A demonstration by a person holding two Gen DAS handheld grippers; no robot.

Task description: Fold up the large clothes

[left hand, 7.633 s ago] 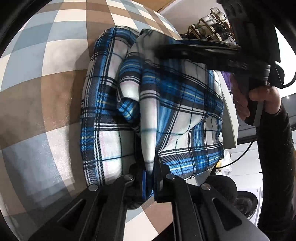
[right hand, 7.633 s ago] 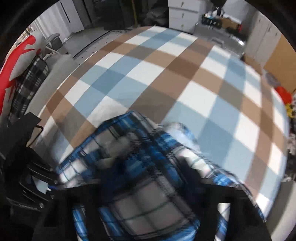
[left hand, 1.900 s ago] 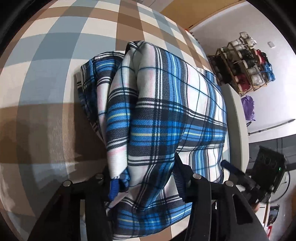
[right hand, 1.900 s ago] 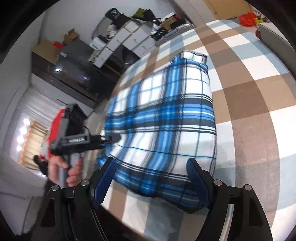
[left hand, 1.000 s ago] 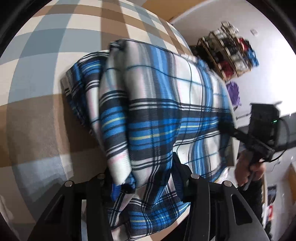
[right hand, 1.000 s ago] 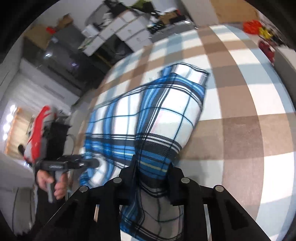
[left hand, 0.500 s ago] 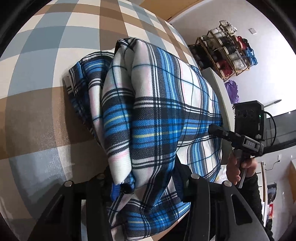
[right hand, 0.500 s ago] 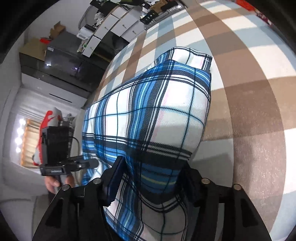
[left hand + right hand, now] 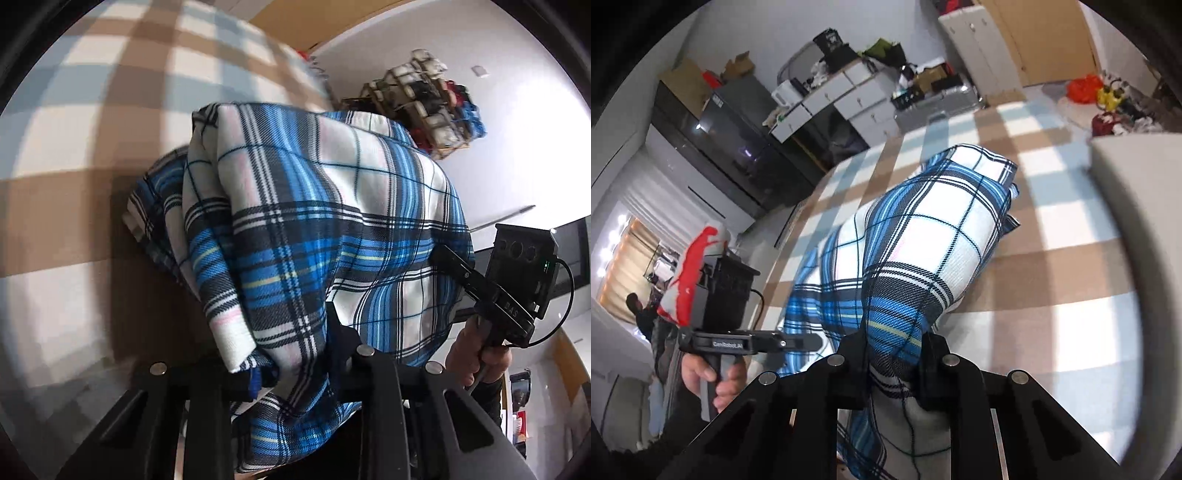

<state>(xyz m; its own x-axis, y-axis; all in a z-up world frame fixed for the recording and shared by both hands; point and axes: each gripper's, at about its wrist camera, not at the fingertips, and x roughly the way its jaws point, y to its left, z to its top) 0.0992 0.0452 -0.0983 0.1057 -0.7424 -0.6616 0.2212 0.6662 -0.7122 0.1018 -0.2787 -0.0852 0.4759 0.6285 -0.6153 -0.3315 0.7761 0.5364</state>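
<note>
A blue, white and black plaid garment [image 9: 314,236] is folded into a thick bundle on the checked table. My left gripper [image 9: 291,354] is shut on its near edge and lifts it, so the cloth hangs over the jaws. My right gripper [image 9: 892,354] is shut on the other near corner of the same garment [image 9: 923,251], with a loose dark thread trailing down. The far end of the garment still rests on the table. Each gripper shows in the other's view, the right one [image 9: 454,262] at the right and the left one [image 9: 798,341] at the left.
The table [image 9: 74,155] has a brown, blue and white checked cover [image 9: 1071,266]. A grey box [image 9: 1137,177] stands at the right edge. A shelf rack [image 9: 424,107] is beyond the table. Drawers and a dark cabinet [image 9: 746,147] line the far wall.
Both grippers have lifted the near edge of the garment higher and tilted up. The bundle now rises off the table at my end and more of the room shows.
</note>
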